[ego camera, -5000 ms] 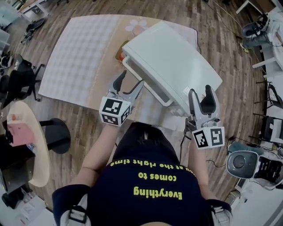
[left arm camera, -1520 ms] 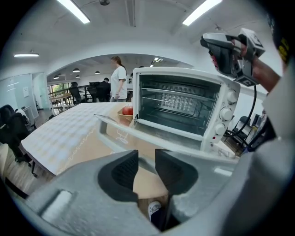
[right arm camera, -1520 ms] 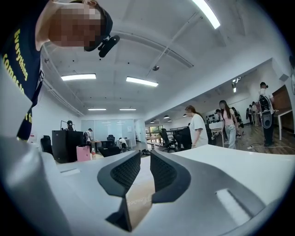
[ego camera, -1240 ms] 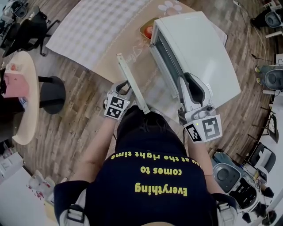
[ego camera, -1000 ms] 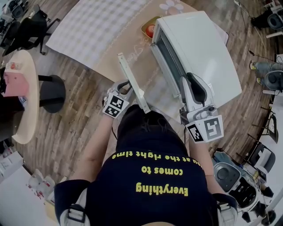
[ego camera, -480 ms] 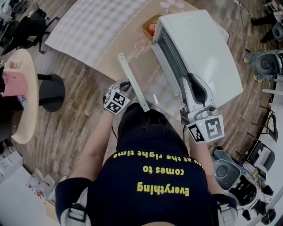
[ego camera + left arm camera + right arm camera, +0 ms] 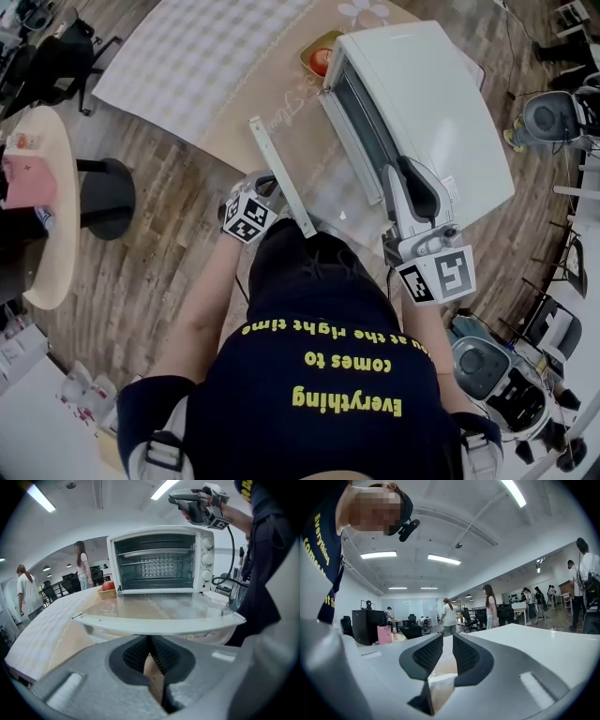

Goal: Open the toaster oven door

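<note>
Status: toaster oven (image 7: pixel 422 103) door (image 7: pixel 159 609) is already down, lying about level out from the front towards me. The inside is fully exposed in the left gripper view, so I read the opening itself as done and the step now as clearing out. My left gripper (image 7: pixel 150 644) is clenched on nothing, jaws pressed together, sitting just under and in front of the door's handle bar (image 7: pixel 281 176); can't tell if it touches the underside. My right gripper (image 7: pixel 447 641) is released, jaws a narrow slit apart with nothing in between. It lies along the top of the oven near the front right corner and looks like it's bracing the body. Plan: take the left gripper back and down away from the handle bar, not up, since the bar overhangs the jaws and a lift would knock the door. Go slow; the door reaches about to the near edge of the worktop (image 7: pixel 234 131) as far as I can judge, so any bump levers the whole oven. Leave the right gripper on top until the left is clear, then lift it straight off. The dish with red fruit (image 7: pixel 108 586) sits beside the oven's far-left corner, well out of the path. Main risk: a nudge swinging the door part-way shut.
</note>
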A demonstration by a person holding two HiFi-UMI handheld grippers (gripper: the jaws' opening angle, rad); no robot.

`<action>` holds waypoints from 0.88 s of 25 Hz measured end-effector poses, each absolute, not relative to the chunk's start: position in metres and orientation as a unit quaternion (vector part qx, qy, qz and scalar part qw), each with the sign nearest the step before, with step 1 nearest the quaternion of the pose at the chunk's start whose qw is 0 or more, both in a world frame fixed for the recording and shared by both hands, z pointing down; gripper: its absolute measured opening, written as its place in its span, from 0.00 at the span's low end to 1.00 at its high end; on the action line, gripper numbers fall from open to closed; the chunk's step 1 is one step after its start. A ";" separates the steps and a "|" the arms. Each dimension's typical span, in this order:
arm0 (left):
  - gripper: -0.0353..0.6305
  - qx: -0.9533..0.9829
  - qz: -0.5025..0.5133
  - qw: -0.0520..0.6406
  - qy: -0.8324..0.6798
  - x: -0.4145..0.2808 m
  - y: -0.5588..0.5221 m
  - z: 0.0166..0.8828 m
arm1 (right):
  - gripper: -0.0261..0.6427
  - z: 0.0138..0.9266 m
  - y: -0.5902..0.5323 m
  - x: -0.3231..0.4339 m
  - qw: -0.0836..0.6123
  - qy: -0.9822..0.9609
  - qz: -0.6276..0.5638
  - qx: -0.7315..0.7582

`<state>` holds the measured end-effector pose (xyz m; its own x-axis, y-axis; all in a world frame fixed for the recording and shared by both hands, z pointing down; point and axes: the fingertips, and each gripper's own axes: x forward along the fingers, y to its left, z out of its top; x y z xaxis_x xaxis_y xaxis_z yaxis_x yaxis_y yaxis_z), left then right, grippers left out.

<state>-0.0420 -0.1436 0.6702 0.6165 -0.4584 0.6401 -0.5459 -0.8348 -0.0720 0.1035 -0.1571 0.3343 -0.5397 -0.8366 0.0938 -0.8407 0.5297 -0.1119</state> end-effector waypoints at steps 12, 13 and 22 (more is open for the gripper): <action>0.05 0.905 0.312 0.079 -0.280 -0.043 -0.144 0.675 | 0.16 0.337 -0.157 0.103 0.021 -0.872 0.076 0.483; 0.05 0.905 0.311 0.079 -0.280 -0.043 -0.145 0.675 | 0.16 0.338 -0.157 0.103 0.021 -0.872 0.076 0.483; 0.05 0.904 0.314 0.077 -0.281 -0.042 -0.145 0.670 | 0.16 0.336 -0.156 0.100 0.023 -0.874 0.077 0.479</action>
